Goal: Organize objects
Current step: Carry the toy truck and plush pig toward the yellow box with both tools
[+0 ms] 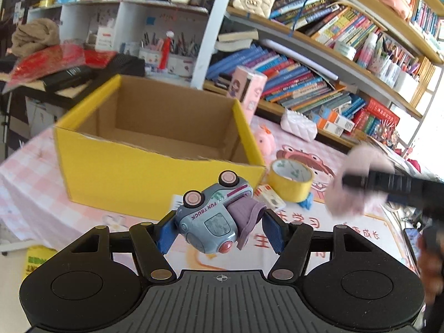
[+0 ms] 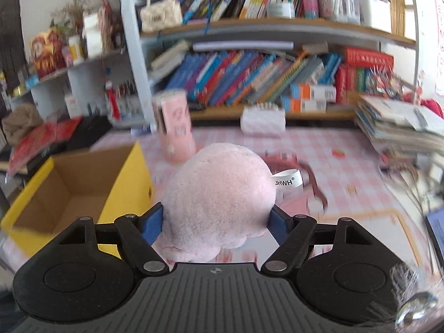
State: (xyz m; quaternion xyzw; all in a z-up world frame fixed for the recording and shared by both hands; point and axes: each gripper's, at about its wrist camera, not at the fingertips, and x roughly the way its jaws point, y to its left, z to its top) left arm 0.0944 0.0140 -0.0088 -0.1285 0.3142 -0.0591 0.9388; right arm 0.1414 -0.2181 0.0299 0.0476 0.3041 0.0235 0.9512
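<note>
Pink checked table [image 1: 25, 183]: yellow box [image 1: 155, 177] empty; left jaws clamp toy truck [image 1: 213, 219], right jaws clamp pink plush [image 2: 219, 202].

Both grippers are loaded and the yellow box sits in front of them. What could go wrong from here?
The toy truck lies tilted on its side in the left gripper, with its purple drum against one pad, so it might twist or slip free.

The pink plush bulges well beyond the right gripper; a soft grip like that could let it squeeze out.

Both hands head for one yellow box, so they might collide above it.
</note>
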